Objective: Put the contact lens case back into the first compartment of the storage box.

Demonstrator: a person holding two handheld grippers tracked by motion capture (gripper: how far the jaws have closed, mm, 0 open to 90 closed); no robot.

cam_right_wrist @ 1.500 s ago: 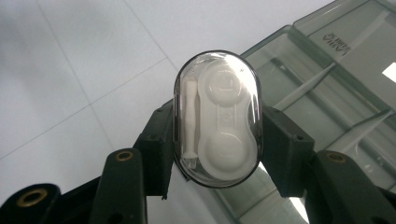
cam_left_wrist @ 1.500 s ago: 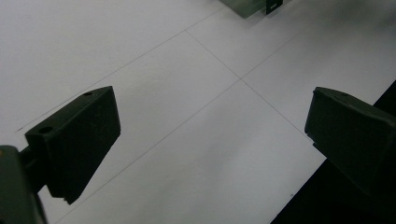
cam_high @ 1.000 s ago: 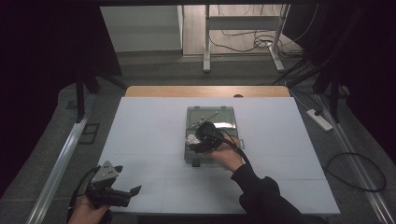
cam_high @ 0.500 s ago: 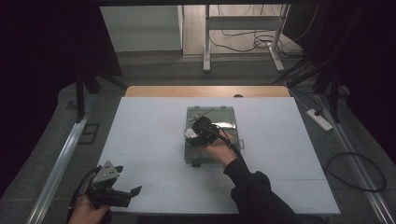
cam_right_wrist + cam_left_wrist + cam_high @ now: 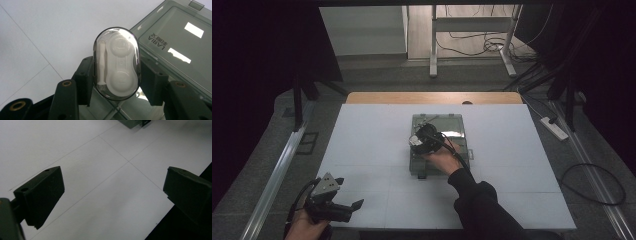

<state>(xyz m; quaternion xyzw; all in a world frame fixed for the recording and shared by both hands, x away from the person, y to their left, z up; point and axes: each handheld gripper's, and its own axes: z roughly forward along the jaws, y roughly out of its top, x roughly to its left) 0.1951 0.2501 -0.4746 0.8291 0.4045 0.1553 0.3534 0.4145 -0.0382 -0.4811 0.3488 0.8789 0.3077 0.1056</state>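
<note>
Right gripper (image 5: 116, 72) clamped on a small oval clear case (image 5: 116, 62), white insert inside; jaws press its two long sides. Case held just above the near-left part of a smoky grey lidded box (image 5: 457, 131) at the middle of the white table (image 5: 362, 135). Left gripper (image 5: 349, 207) at near-left corner, jaws spread wide, holding nothing.

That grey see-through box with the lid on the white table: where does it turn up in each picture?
High view: the grey box lies mid-table, under the right gripper.
Left gripper view: just its corner pokes in at the top edge, beyond open jaws.
Right gripper view: it fills the right side, behind the oval contact lens case clamped between the jaws.
Shared landmark: the white table with its thin seam lines.
</note>
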